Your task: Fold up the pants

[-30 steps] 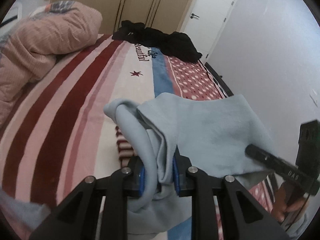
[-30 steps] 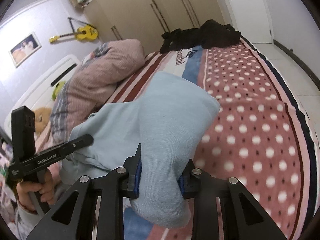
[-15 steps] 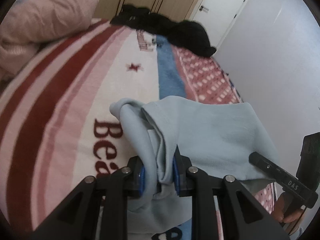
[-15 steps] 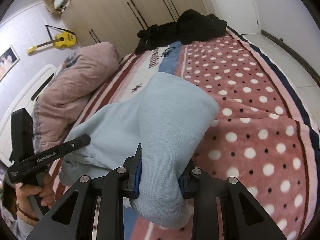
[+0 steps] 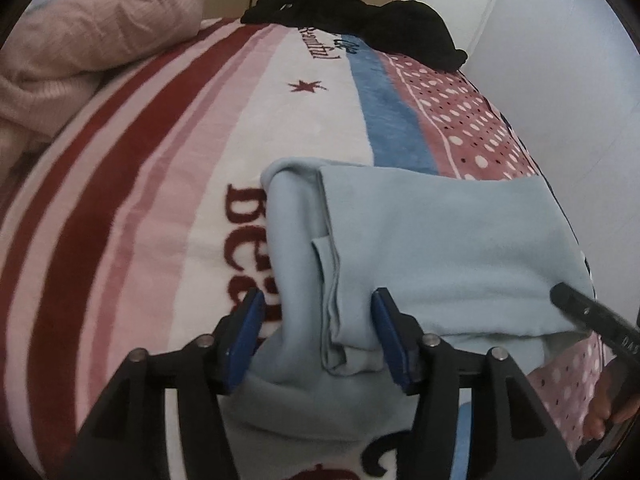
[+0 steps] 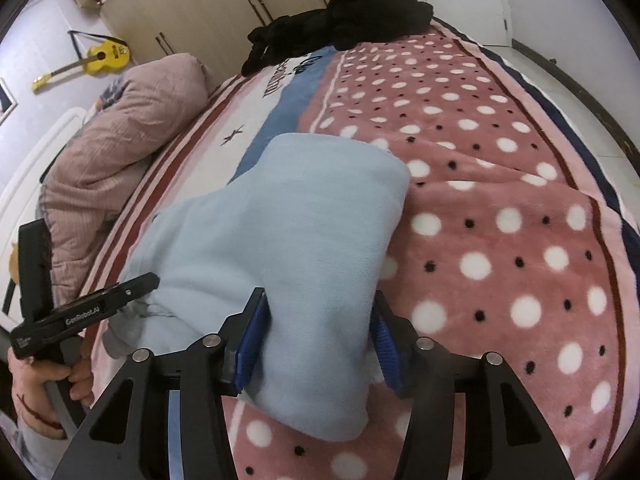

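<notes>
Both your grippers, left [image 5: 318, 336] and right [image 6: 320, 336], have their jaws spread, no squeeze on the pants [image 5: 420, 248] folded near the bed's [image 5: 160, 200] front edge. Back out straight so nothing drags.

Pants [image 5: 432, 240] near end hidden under left gripper [image 5: 320, 332]; guitar [image 6: 86, 62] neck tip cut by frame edge.

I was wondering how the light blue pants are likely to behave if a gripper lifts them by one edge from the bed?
The light blue pants would probably sag and unfold: the fabric bunches into soft folds between the left gripper fingers. They look like thick fleecy knit, so likely grippy, not slippery, on the fuzzy blanket. Probably light, since the layers drape loosely between the right gripper fingers.
</notes>
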Demonstrator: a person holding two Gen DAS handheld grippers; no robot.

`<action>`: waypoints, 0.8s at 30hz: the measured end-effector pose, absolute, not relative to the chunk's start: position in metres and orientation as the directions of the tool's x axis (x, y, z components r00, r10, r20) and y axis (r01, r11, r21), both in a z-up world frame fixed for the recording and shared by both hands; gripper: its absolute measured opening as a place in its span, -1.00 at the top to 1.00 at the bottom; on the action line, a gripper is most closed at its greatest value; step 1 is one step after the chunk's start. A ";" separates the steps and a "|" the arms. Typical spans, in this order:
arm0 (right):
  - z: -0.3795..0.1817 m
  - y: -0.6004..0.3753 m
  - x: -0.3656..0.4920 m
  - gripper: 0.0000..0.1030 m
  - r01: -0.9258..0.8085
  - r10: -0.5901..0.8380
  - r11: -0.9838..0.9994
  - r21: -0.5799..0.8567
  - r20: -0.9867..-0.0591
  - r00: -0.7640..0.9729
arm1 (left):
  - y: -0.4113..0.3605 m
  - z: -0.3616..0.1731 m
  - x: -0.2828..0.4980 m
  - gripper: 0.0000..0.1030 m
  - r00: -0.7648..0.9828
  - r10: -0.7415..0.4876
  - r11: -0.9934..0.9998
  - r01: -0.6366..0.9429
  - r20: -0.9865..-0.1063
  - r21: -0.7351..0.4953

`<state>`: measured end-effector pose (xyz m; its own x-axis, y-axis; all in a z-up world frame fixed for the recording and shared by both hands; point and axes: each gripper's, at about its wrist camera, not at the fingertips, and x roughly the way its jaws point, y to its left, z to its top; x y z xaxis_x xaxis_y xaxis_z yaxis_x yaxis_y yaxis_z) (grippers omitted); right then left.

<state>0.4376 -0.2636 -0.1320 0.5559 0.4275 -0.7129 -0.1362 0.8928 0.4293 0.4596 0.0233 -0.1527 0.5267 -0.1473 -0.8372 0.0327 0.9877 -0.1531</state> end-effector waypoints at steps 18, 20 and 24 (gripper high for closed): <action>-0.072 -0.272 0.320 -0.22 -0.229 0.396 0.915 0.334 -0.622 0.676 | -0.021 -0.065 0.334 -0.40 0.707 -0.154 0.987 0.147 -0.690 -0.070; -0.064 -0.272 0.297 -0.30 -0.237 0.389 0.917 0.320 -0.599 0.699 | -0.023 -0.053 0.310 -0.40 0.739 -0.165 0.986 0.148 -0.654 -0.081; -0.046 -0.271 0.237 -0.40 -0.265 0.374 0.926 0.271 -0.540 0.754 | -0.024 -0.027 0.249 -0.58 0.805 -0.198 0.980 0.157 -0.560 -0.120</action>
